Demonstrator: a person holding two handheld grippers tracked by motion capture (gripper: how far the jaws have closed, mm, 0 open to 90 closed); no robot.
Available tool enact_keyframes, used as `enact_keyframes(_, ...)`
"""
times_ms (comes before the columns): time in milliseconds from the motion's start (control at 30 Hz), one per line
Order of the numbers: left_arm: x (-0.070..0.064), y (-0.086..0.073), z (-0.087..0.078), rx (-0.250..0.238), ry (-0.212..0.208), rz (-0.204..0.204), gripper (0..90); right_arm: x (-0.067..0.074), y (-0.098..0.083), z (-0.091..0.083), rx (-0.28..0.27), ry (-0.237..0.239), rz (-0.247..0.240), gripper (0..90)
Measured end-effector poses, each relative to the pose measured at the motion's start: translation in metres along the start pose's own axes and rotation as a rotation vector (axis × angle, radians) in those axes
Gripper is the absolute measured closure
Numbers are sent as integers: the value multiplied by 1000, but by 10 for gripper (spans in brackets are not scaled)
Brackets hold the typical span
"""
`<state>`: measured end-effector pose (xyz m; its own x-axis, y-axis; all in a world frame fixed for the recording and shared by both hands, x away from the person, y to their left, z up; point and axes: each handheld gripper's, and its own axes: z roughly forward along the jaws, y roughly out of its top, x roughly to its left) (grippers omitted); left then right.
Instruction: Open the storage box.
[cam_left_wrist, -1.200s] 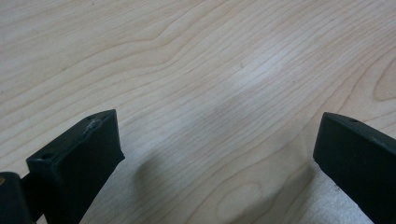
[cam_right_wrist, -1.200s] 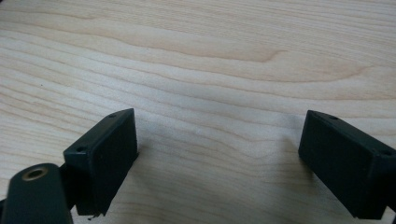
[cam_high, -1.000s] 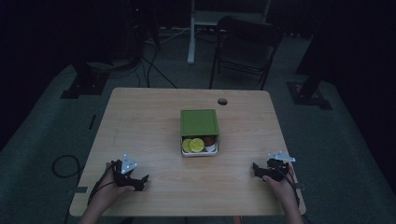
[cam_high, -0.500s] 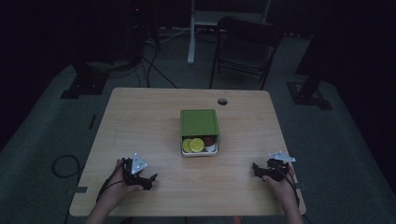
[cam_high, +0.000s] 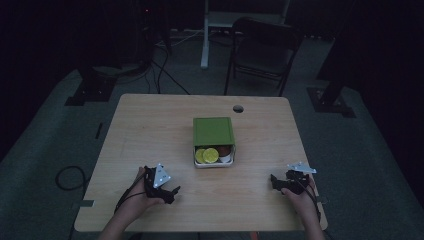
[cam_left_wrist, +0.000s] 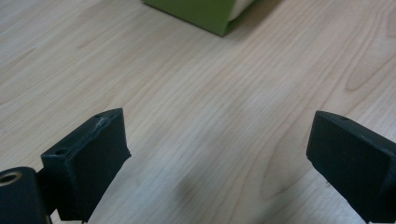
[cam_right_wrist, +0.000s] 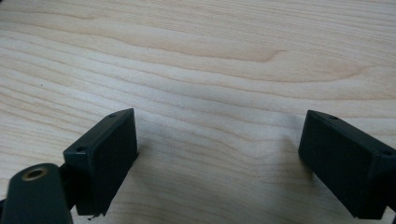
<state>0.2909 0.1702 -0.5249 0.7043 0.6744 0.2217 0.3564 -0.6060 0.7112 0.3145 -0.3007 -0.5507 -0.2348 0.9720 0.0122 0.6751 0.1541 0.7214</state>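
A wooden bench (cam_high: 150, 130) is carrying a small box (cam_high: 214, 142) at about its middle, a little toward the near edge. A green lid (cam_high: 213, 131) is covering the far part of the box, and the near part is lying open, showing two yellow-green round pieces (cam_high: 206, 155) and something dark brown (cam_high: 224, 150) beside them against the pale inner wall. No writing or label is readable on the lid or the box.

The left gripper (cam_high: 170, 191) is sitting near the near-left corner of the bench, held in the person's left hand (cam_high: 137, 200), with its fingers pointing toward the middle of the bench. In the left gripper view its fingers (cam_left_wrist: 91, 161) are standing spread wide, having just narrowed a touch, with nothing but bare wood between them, and a corner of the green lid (cam_left_wrist: 205, 13) is showing at the top, well apart from them.

The right gripper (cam_high: 276, 182) is resting near the near-right corner, held in the right hand (cam_high: 300, 197), pointing toward the left edge. Its fingers (cam_right_wrist: 105, 156) are also standing spread over bare wood grain, gripping nothing.

A round hole (cam_high: 238, 108) is showing in the bench near the far edge.
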Motion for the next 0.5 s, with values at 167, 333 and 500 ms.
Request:
enact_keyframes(167,-9,7,5,-22,-19,30,58,0,0,0,0,0,0,112)
enact_keyframes(333,-18,17,9,-49,-24,79,66,0,0,0,0,0,1,112)
enact_keyframes(500,-27,26,14,-74,-36,118,84,0,0,0,0,0,-1,112)
